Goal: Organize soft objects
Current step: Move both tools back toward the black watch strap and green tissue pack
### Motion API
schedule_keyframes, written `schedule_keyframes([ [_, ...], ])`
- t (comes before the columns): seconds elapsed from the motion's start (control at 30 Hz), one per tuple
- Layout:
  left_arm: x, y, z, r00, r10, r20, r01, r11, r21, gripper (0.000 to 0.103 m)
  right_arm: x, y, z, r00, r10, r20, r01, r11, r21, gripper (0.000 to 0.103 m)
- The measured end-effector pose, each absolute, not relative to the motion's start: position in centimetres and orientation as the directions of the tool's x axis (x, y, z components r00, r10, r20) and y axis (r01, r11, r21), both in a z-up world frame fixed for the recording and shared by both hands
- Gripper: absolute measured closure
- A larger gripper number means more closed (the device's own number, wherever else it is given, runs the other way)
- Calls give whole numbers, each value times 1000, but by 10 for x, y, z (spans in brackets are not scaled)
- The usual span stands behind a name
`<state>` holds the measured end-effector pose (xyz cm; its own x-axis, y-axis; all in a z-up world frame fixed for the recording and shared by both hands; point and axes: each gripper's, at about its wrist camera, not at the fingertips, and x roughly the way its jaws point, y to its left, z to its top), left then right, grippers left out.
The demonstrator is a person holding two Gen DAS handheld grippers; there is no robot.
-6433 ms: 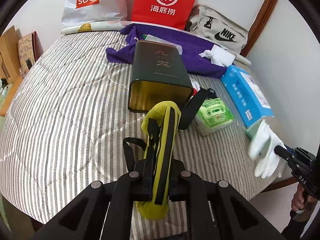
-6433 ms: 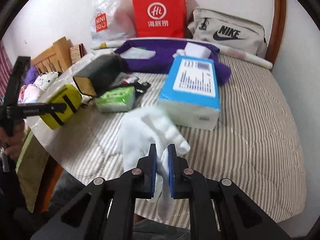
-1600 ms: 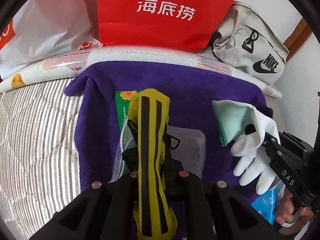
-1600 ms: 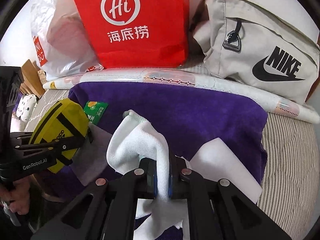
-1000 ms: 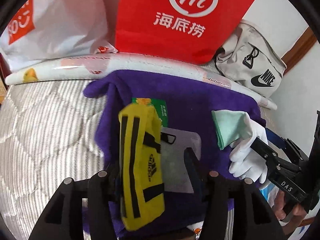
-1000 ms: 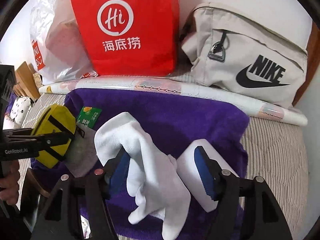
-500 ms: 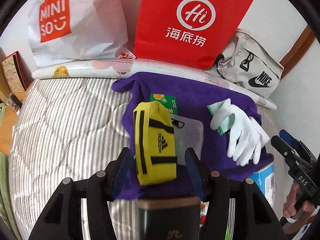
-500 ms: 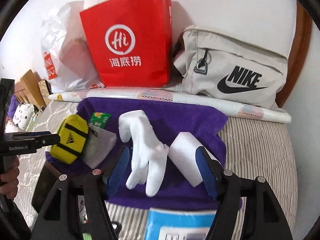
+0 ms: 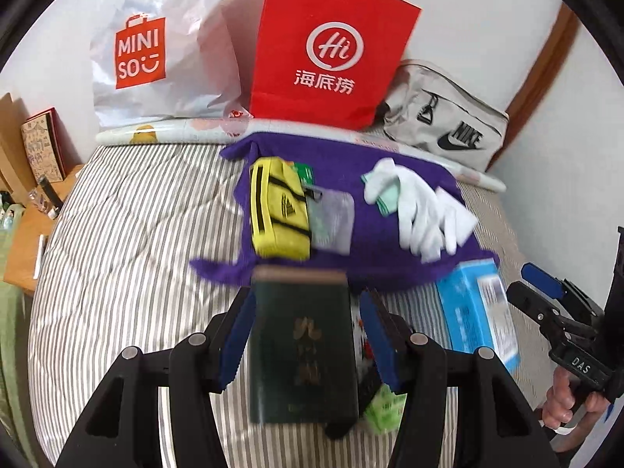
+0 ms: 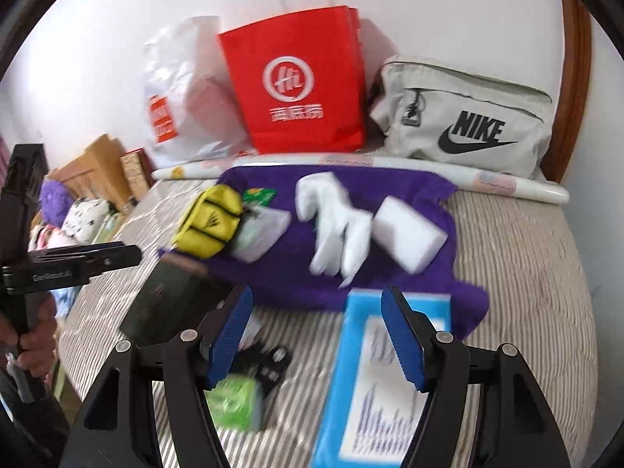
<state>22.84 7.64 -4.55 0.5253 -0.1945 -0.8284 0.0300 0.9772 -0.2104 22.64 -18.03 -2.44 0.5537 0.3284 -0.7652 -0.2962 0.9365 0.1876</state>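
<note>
A purple towel [image 9: 374, 163] [image 10: 405, 191] lies at the back of the striped bed. On it rest a yellow Adidas pouch [image 9: 277, 210] [image 10: 210, 222], a grey packet [image 9: 331, 218], white gloves [image 9: 421, 214] [image 10: 335, 230] and a white sponge block [image 10: 409, 230]. My left gripper [image 9: 304, 335] is open and empty, its jaws either side of a dark green tin [image 9: 304, 351]. My right gripper [image 10: 316, 335] is open and empty above a blue tissue box [image 10: 386, 382].
A red paper bag [image 9: 331, 50], a white Miniso bag [image 9: 156, 58] and a grey Nike bag [image 9: 440, 132] stand against the wall. A green tissue pack [image 10: 234, 401] and a black item lie near the tin. A wooden side table [image 9: 27, 226] is at left.
Both grippers let go of the yellow pouch and the white gloves on the purple towel, opened, and pulled back toward the front of the bed.
</note>
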Motion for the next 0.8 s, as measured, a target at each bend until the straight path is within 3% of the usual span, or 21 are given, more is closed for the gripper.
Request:
schedule_keyframes([
  [0.4,136,58,-71,508,-266,-819,150,964,-220,50,142,-178,-39,534,377,-756,-345,914,212,35],
  [0.5,130,47,-91,489,-240,-838,171,969,-178,50,128,-182,-39,547,369,-751,-338,919,205,35],
  [0.8,134,39,-134,467,-287,-837,226,953,-201,55,104,-196,-62,539,355,-764,-315,926,208,35],
])
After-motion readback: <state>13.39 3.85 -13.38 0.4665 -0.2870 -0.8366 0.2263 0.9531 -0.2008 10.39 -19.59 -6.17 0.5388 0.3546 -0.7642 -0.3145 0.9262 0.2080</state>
